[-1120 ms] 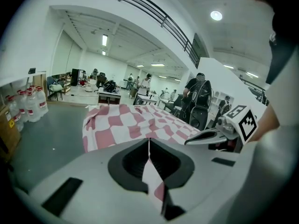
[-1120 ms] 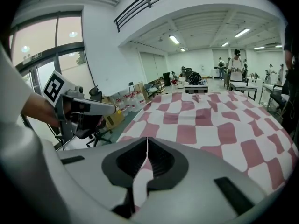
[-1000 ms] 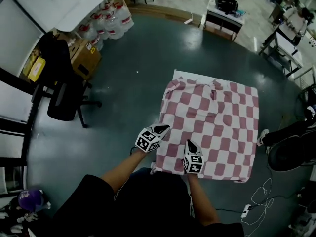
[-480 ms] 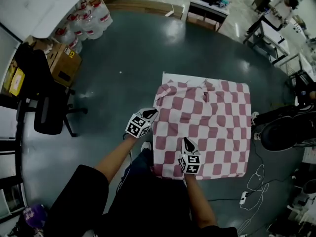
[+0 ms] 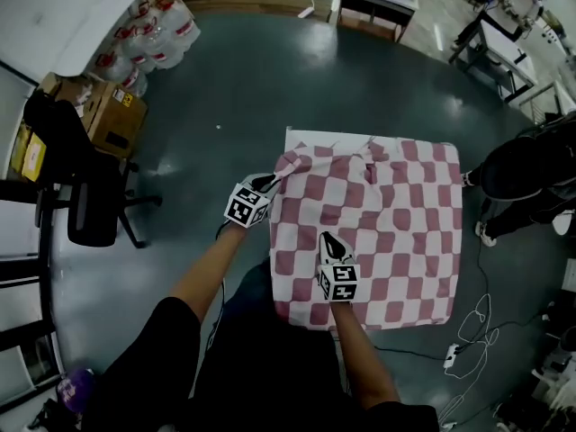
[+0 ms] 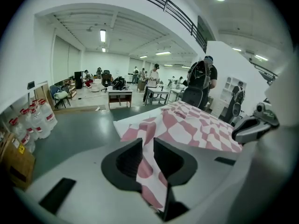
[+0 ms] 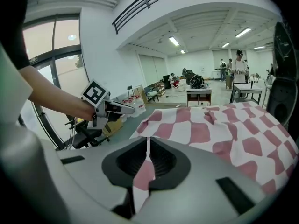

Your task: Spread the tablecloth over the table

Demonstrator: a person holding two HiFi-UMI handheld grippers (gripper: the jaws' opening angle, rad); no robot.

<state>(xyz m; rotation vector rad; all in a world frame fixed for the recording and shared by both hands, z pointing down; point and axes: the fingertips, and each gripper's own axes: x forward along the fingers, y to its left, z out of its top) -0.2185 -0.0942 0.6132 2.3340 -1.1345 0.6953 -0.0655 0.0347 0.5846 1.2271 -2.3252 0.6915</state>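
A red-and-white checked tablecloth (image 5: 387, 223) covers most of a white table (image 5: 301, 138), whose bare far-left corner shows. My left gripper (image 5: 270, 182) is at the cloth's far-left corner. Its jaws are opening, and a loose fold of the cloth (image 6: 154, 129) hangs in the gap between them (image 6: 148, 146). My right gripper (image 5: 326, 239) is over the cloth's near-left part and is shut on a pinched ridge of the cloth (image 7: 145, 171). Wrinkles remain near the far edge (image 5: 371, 156).
A person in black (image 5: 526, 178) stands at the table's right side. Cables and a power strip (image 5: 459, 354) lie on the floor near right. At the left are a black office chair (image 5: 90, 210), cardboard boxes (image 5: 108, 115) and water bottles (image 5: 148, 39).
My left gripper has travelled along the cloth's left edge to the far-left corner. The right gripper has moved farther in over the cloth. The cloth's left side lies more spread.
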